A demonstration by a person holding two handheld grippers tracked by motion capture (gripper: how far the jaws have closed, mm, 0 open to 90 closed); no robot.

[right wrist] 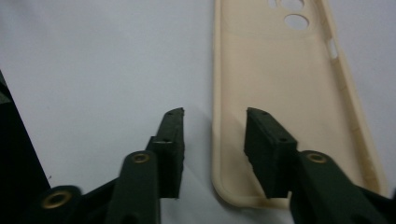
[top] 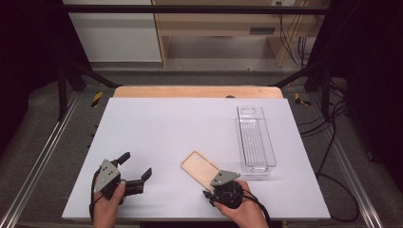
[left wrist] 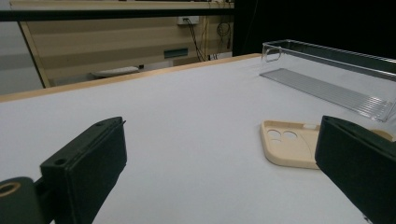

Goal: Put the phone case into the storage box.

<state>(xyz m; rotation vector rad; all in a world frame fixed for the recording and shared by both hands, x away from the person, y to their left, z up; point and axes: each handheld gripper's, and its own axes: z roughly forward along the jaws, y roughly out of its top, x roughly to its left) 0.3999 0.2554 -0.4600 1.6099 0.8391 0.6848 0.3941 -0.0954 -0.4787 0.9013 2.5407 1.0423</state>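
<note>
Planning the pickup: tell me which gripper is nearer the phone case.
Right. The right gripper straddles the near long edge of the phone case; the left gripper sits apart to its left, jaws open.

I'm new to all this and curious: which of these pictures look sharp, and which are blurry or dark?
High view: evenly lit white table, dark surroundings. Left gripper view: the near jaws look soft, the clear tray catches faint glare. Right gripper view: the beige phone case looks slightly soft.

No readable text, labels, brands or numbers on any surface.
</note>
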